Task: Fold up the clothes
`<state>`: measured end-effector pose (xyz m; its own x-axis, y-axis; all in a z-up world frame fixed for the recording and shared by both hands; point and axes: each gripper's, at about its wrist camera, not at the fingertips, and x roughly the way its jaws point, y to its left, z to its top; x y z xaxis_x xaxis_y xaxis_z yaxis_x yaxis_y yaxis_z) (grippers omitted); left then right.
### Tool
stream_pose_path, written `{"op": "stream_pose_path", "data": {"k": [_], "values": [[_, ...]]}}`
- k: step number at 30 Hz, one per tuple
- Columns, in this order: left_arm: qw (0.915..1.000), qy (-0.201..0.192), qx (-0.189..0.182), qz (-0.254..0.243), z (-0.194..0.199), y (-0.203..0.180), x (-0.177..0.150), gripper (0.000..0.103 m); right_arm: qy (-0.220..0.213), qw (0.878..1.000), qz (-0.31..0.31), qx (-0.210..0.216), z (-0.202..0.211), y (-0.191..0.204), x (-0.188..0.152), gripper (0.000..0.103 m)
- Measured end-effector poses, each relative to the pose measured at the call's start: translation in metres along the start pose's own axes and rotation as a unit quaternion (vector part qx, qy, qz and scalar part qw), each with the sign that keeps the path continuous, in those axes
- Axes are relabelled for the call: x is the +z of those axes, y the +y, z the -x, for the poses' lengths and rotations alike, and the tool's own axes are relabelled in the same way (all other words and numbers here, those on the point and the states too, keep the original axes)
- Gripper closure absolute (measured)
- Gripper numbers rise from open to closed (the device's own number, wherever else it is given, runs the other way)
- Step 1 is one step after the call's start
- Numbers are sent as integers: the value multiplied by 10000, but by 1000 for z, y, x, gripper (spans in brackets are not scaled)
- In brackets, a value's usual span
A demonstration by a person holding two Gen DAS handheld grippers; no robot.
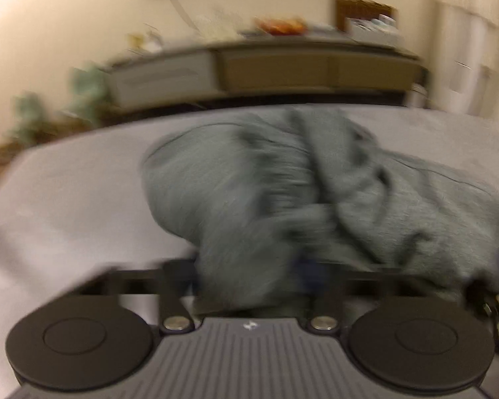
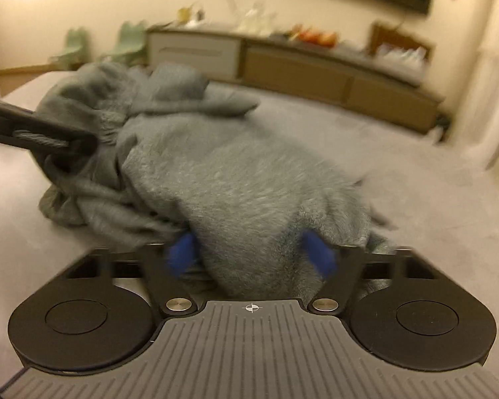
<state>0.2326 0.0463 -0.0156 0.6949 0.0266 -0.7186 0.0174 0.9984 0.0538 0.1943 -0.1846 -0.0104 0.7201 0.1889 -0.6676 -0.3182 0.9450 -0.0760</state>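
The grey fleece garment (image 1: pixel 282 193) lies bunched in a heap on the grey bed (image 1: pixel 66 199), unfolded; the sideboard (image 1: pixel 266 69) stands against the wall beyond, toward twelve o'clock. In the left wrist view the left gripper (image 1: pixel 249 276) has cloth drawn in between its fingers; motion blur hides the tips, so whether its jaws are pinched on the fabric or merely surrounded by it cannot be told. In the right wrist view that same tool enters at nine o'clock, and fabric appears gathered at its end. The right gripper (image 2: pixel 249 256) shows blue fingertips (image 2: pixel 181 254) set apart at either side of a thick fold, jaws wide with the fleece between them, not visibly squeezed. Judgement: both tools sit at near edges of the heap to lift and spread it flat before any fold.
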Motion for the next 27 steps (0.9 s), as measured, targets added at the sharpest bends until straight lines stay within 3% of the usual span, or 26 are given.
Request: {"op": "stream_pose_path", "data": {"k": [2,6,8,10,13,15,17,18,24,26,27], "values": [[9981,-405,-132,453,24,23,16,89,-46,9998,-169,19,1,-14,10,95],[9840,-1188,-118,1320,95,88,20,88,-1284,9854,-1019,-458,90,-75,36,96],[9816,-1085,376,1526,107,110,2,86,-1647,9753,-1289,-708,129,-97,31,96],[9855,-573,657,1457,95,119,-26,78,-1512,9714,-1504,-1041,136,-109,11,95],[9899,148,437,1342,75,118,-73,68,-672,9766,-1613,-1252,114,-112,-25,81],[9903,146,273,1352,77,115,-93,37,-27,9774,-1664,-1302,95,-112,-49,70],[9909,-59,320,1306,84,111,-102,23,-329,9776,-1637,-1283,112,-106,-52,35],[9917,-173,313,1237,86,106,-98,17,-519,9780,-1620,-1208,122,-103,-49,29],[9976,-567,-136,363,78,55,-81,0,-832,9886,-1036,-712,108,-63,-3,17],[9982,-602,-53,-50,60,40,-79,0,-755,9930,-673,-610,84,-41,16,11],[9980,-592,13,-238,49,33,-76,12,-593,9957,-428,-571,67,-33,24,12]]}}
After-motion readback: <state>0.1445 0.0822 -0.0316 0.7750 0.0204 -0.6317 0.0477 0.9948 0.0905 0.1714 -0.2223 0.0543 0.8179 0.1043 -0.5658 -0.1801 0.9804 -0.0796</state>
